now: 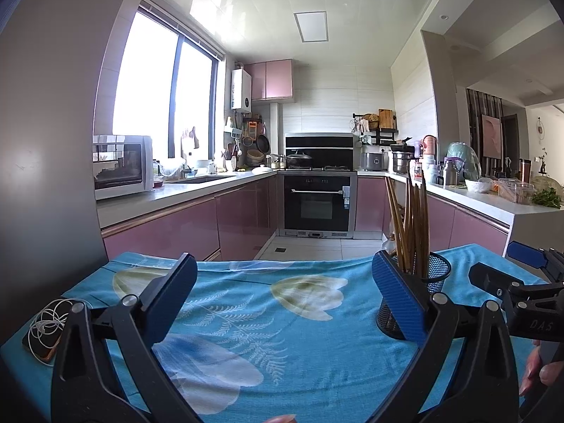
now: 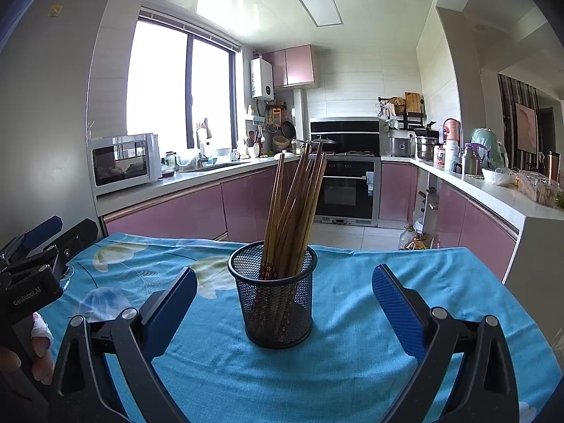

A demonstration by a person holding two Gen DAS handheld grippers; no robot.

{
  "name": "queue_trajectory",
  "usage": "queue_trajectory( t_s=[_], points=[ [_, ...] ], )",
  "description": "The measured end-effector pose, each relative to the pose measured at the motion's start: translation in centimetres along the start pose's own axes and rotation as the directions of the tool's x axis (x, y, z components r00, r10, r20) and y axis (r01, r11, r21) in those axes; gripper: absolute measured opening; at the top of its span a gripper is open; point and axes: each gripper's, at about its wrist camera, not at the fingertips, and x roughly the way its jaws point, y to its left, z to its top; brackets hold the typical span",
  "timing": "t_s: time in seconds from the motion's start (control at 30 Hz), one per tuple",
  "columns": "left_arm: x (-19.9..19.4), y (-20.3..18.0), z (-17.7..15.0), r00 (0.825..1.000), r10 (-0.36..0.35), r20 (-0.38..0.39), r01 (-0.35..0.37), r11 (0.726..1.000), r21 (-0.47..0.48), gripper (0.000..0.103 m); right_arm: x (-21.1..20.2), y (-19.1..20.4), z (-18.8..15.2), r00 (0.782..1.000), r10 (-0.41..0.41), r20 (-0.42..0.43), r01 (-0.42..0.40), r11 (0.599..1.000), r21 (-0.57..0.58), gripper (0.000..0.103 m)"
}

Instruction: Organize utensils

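A black mesh cup (image 2: 278, 303) stands upright on the blue floral tablecloth (image 2: 352, 370), holding several brown wooden chopsticks (image 2: 292, 211). My right gripper (image 2: 283, 303) is open and empty, its blue pads (image 2: 398, 313) on either side of the cup, just in front of it. My left gripper (image 1: 282, 296) is open and empty over bare cloth (image 1: 246, 335). In the left wrist view the cup (image 1: 433, 282) with its chopsticks (image 1: 412, 222) stands behind the right-hand finger. The right gripper's body shows at that view's right edge (image 1: 521, 299).
A coiled white cable on a phone (image 1: 46, 328) lies at the table's left edge. Beyond the far table edge is the kitchen floor, with pink cabinets, an oven (image 2: 345, 190) and cluttered counters. The left gripper's body (image 2: 31, 275) sits at the left of the right wrist view.
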Motion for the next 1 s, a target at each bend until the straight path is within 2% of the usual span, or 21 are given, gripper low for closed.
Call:
queue_trajectory(
  t_s=[1.0],
  points=[
    [-0.14,0.21,0.15,1.0,0.007,0.0,-0.007,1.0,0.002,0.097,-0.22,0.01,0.13,1.0,0.001,0.005,-0.001,1.0,0.004,0.096]
  ],
)
